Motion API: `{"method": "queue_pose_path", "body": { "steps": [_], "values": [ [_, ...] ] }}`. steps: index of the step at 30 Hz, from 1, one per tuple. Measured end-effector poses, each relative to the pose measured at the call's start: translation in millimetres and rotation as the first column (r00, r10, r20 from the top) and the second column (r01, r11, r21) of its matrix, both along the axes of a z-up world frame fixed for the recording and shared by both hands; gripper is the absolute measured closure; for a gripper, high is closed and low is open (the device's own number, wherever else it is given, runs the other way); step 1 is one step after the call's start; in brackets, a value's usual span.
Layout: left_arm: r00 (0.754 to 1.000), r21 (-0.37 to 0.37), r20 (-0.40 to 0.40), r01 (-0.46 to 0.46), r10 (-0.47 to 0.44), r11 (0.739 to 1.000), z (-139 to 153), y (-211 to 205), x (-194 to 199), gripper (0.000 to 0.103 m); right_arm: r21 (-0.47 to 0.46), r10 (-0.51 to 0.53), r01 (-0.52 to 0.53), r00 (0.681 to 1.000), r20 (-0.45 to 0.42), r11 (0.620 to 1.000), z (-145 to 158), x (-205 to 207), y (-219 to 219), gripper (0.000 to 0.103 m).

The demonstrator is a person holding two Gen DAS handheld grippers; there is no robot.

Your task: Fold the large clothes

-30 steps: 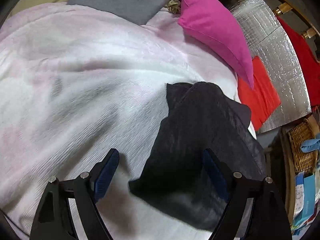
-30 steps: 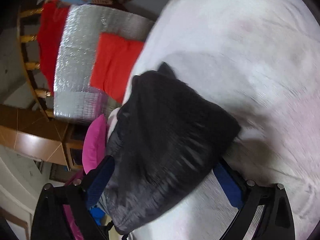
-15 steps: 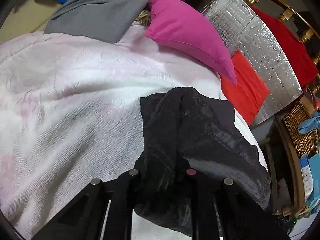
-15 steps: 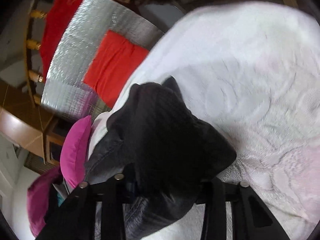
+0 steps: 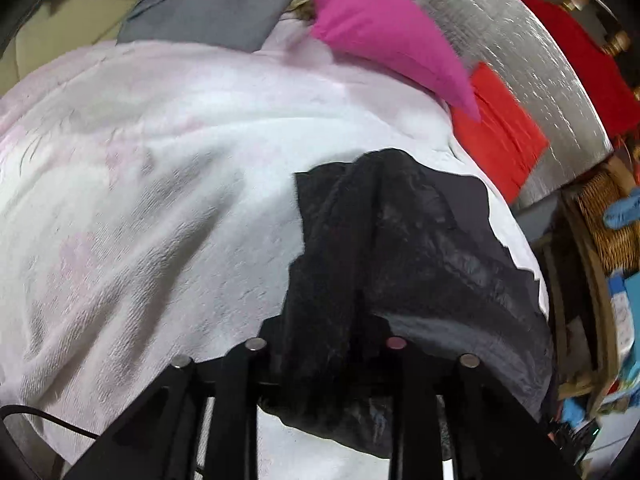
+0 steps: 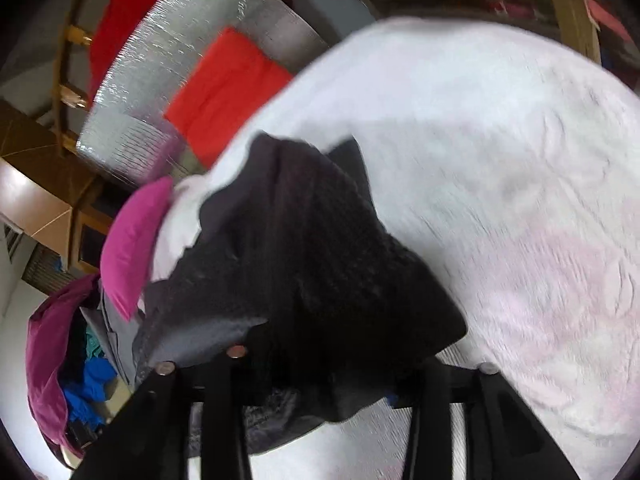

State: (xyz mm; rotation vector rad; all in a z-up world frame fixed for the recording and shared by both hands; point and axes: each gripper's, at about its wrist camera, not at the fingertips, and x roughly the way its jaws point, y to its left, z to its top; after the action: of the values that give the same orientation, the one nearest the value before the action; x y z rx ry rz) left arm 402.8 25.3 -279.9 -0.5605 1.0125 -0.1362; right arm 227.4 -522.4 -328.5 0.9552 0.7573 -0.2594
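A black garment [image 5: 400,264] lies bunched on a white and pale pink blanket [image 5: 160,184] on the bed. My left gripper [image 5: 324,356] is shut on the garment's near edge, and the cloth rises in a ridge from its jaws. In the right wrist view the same black garment [image 6: 320,272] fills the middle. My right gripper [image 6: 320,364] is shut on another part of its edge, with cloth draped over the fingers. The fingertips of both grippers are hidden by the fabric.
A magenta pillow [image 5: 384,36] and a grey garment [image 5: 216,0] lie at the far side of the bed. A silver foil mat [image 5: 532,80] with a red cloth [image 5: 496,132] leans beyond the bed edge. A wicker basket [image 5: 608,216] stands at right. The blanket [image 6: 500,160] spreads right of the garment.
Both grippers were open around the black garment a second ago. They have since closed on its edge and lifted it, bunching the cloth into a ridge.
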Motion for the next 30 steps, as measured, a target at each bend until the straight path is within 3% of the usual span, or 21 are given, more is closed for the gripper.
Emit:
{"method": "queue_pose_path", "body": {
  "steps": [1,3,4,8,10,12,16,19,24,28,30],
  "values": [
    [1.000,-0.005,0.005,-0.013,0.013,1.000,3.1,3.0,-0.5,0.073,0.008,0.006,-0.006,1.000,-0.015,1.000,2.0,-5.3,0.5,0.047],
    [0.998,0.029,0.030,-0.059,0.058,0.998,13.2,7.7,-3.4,0.061,-0.008,0.026,-0.027,0.999,-0.018,1.000,13.1,-15.0,3.1,0.044],
    [0.996,0.049,0.055,-0.075,0.073,0.996,18.6,8.2,-5.5,0.060,-0.032,0.039,-0.040,0.999,-0.030,0.999,21.7,-19.4,5.6,0.042],
    [0.984,0.175,0.159,-0.110,0.082,0.978,39.5,-3.9,-10.0,0.058,-0.176,0.154,-0.166,0.985,-0.084,0.970,55.5,-27.9,25.0,0.040],
    [0.977,0.193,0.193,-0.124,0.086,0.973,43.0,-9.4,-10.9,0.055,-0.253,0.195,-0.216,0.975,-0.104,0.943,78.3,-17.2,36.2,0.034],
    [0.979,0.210,0.192,-0.114,0.074,0.971,40.8,-17.3,-4.1,0.047,-0.293,0.249,-0.260,0.966,-0.076,0.920,101.4,6.0,50.0,0.025],
    [0.993,0.289,0.112,-0.079,0.048,0.954,20.9,-34.6,15.5,0.047,-0.354,0.355,-0.363,0.930,-0.089,0.862,117.3,71.2,79.6,0.017],
    [0.999,0.375,0.045,-0.042,0.028,0.926,2.7,-47.3,32.9,0.047,-0.350,0.396,-0.430,0.903,-0.166,0.833,105.3,129.4,92.2,0.017],
    [0.998,0.427,0.063,-0.027,0.000,0.904,-3.1,-55.1,46.7,0.047,-0.377,0.335,-0.451,0.881,-0.335,0.809,60.8,203.6,85.8,0.017],
    [0.998,0.455,0.063,-0.009,-0.022,0.891,-5.6,-60.3,53.9,0.047,-0.345,0.315,-0.489,0.835,-0.452,0.801,21.8,237.7,76.5,0.017],
    [0.998,0.458,0.066,-0.009,-0.024,0.889,-4.4,-63.9,55.3,0.047,-0.389,0.304,-0.499,0.833,-0.462,0.775,19.6,239.5,83.6,0.034]
  ]
}}
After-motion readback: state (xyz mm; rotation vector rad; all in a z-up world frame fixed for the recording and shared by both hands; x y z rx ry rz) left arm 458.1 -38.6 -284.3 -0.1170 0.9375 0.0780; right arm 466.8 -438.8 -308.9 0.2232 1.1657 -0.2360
